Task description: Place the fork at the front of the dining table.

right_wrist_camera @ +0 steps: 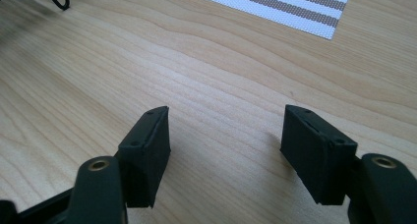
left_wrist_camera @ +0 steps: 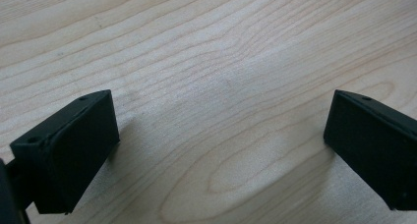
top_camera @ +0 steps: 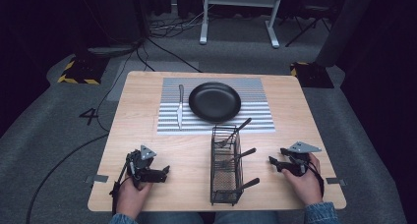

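A wire basket (top_camera: 226,167) of forks (top_camera: 235,131) stood between the empty, wide-open left gripper (top_camera: 164,171) and right gripper (top_camera: 272,161), before a black plate (top_camera: 215,102).

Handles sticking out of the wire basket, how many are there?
3. One handle at the far end of the wire basket, one in the middle, one nearest the person. More cutlery may hide inside.

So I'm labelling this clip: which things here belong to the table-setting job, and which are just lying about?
Job:
- wire caddy with cutlery
- black plate
- knife
- striped placemat
- left gripper, right gripper, both open, holding nothing

Lying about:
- floor cables
- white desk frame
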A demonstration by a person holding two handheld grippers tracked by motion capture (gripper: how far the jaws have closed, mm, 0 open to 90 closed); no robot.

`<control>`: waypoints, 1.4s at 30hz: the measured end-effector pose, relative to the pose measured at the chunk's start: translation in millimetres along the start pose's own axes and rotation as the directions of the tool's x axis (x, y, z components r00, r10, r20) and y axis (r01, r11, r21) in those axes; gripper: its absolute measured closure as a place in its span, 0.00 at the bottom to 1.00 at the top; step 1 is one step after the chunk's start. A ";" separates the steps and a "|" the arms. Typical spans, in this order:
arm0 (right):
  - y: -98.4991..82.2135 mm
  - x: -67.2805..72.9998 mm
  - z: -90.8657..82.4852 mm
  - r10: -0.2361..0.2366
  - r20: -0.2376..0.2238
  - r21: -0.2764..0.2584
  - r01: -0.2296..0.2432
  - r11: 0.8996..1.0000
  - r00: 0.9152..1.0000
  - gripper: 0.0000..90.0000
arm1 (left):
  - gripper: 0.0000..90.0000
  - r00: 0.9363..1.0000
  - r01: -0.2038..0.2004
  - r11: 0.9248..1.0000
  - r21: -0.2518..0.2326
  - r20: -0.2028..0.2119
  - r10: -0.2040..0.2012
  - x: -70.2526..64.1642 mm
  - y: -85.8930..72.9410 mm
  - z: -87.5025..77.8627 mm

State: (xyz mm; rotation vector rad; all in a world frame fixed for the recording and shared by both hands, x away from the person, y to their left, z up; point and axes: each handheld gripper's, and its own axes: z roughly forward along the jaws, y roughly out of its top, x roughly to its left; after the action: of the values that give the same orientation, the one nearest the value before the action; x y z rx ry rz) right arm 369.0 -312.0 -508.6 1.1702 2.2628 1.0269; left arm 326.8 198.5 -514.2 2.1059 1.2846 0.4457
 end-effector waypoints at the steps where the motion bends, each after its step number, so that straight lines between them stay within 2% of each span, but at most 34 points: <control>1: 0.0 0.1 0.0 -0.001 0.000 0.000 0.001 1.000 1.000 0.39 | 0.00 1.000 0.000 1.000 0.000 0.000 0.000 0.0 0.0 0.0; 22: 0.0 0.4 -0.1 -0.003 -0.004 0.002 0.003 1.000 1.000 0.39 | 0.00 1.000 -0.010 1.000 0.001 0.012 0.010 2.1 1.3 1.1; 31: -0.6 1.0 -1.2 -0.002 -0.009 -0.004 0.002 1.000 1.000 0.45 | 0.00 1.000 -0.010 1.000 0.001 0.012 0.010 2.1 1.3 1.1; 34: -0.8 0.4 -1.9 0.013 -0.019 -0.008 -0.013 1.000 1.000 0.47 | 0.00 1.000 -0.010 1.000 0.001 0.012 0.010 2.1 1.3 1.1; 37: 0.4 -0.4 -3.5 0.043 -0.049 -0.009 -0.043 0.999 0.998 0.49 | 0.00 1.000 -0.010 1.000 0.001 0.012 0.010 2.1 1.3 1.1; 42: 11.4 2.5 -11.2 0.037 -0.064 -0.026 -0.039 0.999 0.997 0.51 | 0.00 1.000 -0.010 1.000 0.001 0.012 0.010 2.1 1.3 1.1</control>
State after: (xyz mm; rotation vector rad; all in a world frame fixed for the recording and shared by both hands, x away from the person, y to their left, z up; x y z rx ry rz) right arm 366.6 -310.4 -492.6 1.1897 2.2752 1.1210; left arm 329.3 199.6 -514.2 2.1139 1.2680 0.4360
